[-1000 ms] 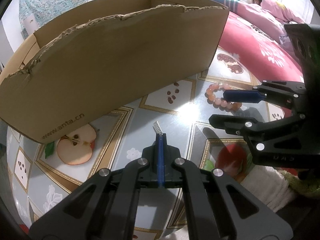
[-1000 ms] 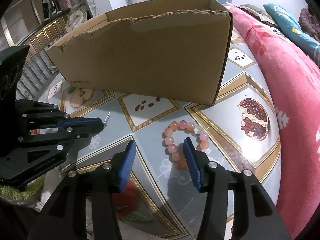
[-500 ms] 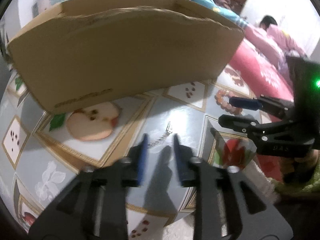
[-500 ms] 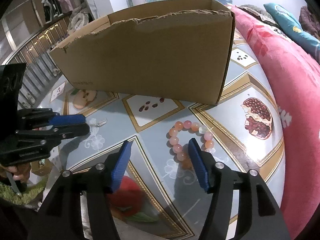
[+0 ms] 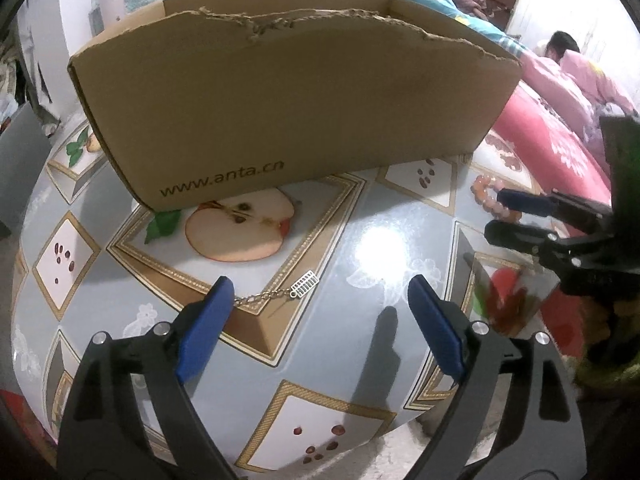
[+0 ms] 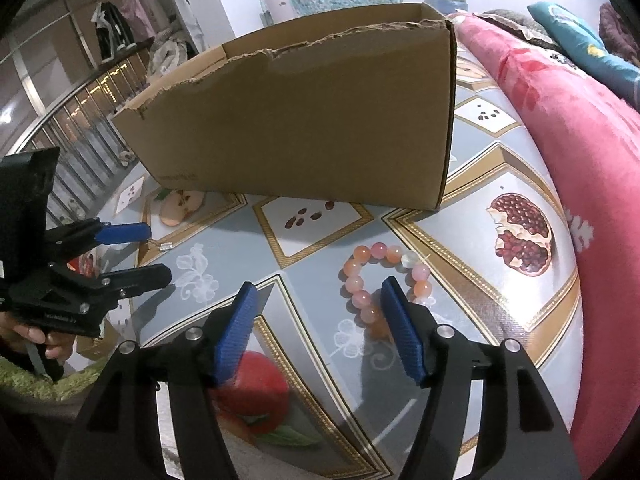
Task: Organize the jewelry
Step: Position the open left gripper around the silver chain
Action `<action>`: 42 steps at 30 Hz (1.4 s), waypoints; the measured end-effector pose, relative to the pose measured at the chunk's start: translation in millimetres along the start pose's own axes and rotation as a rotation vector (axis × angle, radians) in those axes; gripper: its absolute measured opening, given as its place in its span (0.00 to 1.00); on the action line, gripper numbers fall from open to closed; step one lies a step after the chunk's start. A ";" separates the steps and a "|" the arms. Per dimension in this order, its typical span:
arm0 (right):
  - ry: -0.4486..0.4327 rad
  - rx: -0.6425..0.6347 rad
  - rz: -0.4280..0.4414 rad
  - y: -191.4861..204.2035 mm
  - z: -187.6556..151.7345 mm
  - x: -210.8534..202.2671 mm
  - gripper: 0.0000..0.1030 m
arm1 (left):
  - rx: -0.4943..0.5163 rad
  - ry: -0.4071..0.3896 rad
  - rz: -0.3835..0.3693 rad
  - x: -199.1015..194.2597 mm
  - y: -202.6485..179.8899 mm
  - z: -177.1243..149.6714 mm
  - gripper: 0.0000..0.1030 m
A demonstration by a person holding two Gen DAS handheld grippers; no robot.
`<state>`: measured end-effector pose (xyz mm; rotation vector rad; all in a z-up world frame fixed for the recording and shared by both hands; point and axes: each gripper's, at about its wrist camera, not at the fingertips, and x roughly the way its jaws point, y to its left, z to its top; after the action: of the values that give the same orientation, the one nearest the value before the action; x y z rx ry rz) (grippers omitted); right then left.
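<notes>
While hovering over the fruit-patterned desk (image 5: 360,360), left tongs (image 5: 320,296) spread wide, jaws just been opening, nothing clamped. Lying on the desk: silver chain with its little barred pendant (image 5: 305,286), chain end running just beside the left blue pad (image 5: 208,320), pendant nearer mid-gap. Over to the other view: right tongs (image 6: 316,292) also apart, jaws lately eased wider, empty, right pad (image 6: 404,332) overlapping the near side of the pink bead bracelet (image 6: 362,276), which rests flat toward the desk's right edge by the pink quilt (image 6: 580,152). Cardboard box (image 5: 288,100) standing at the far side, open-topped, torn rim, presumably the destination.

Best handling from here, as a judgement: shift the right tongs so one pad drops inside the bead ring and the other outside, then pinch across a single strand of beads rather than the whole loop. Close gently; round beads likely to roll. Lift clear over the torn rim before releasing.
</notes>
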<state>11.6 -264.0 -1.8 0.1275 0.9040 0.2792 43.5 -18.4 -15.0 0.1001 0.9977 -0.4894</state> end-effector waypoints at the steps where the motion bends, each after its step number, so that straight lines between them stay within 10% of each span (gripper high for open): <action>1: -0.002 0.000 0.003 -0.4 -0.2 -0.4 0.61 | -0.012 -0.002 -0.010 -0.8 1.4 -0.1 0.82; 11: -0.017 0.012 0.029 -5.5 -2.1 -4.3 0.62 | -0.137 -0.131 -0.099 -29.6 28.1 5.9 0.82; 22: -0.019 0.013 0.031 -6.7 -2.5 -5.7 0.62 | -0.164 -0.041 -0.076 -7.9 31.8 -3.8 0.85; 29: -0.016 0.013 0.022 -5.4 -2.0 -5.6 0.63 | 0.073 -0.005 0.147 12.8 -6.7 -4.4 0.93; 42: -0.009 0.010 0.007 -1.6 -0.3 -2.9 0.64 | 0.048 0.045 0.147 4.6 -12.8 7.5 0.93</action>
<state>9.9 -266.4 -0.1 0.1409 0.8962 0.2809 45.7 -33.6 -12.9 0.2268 1.0143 -0.3778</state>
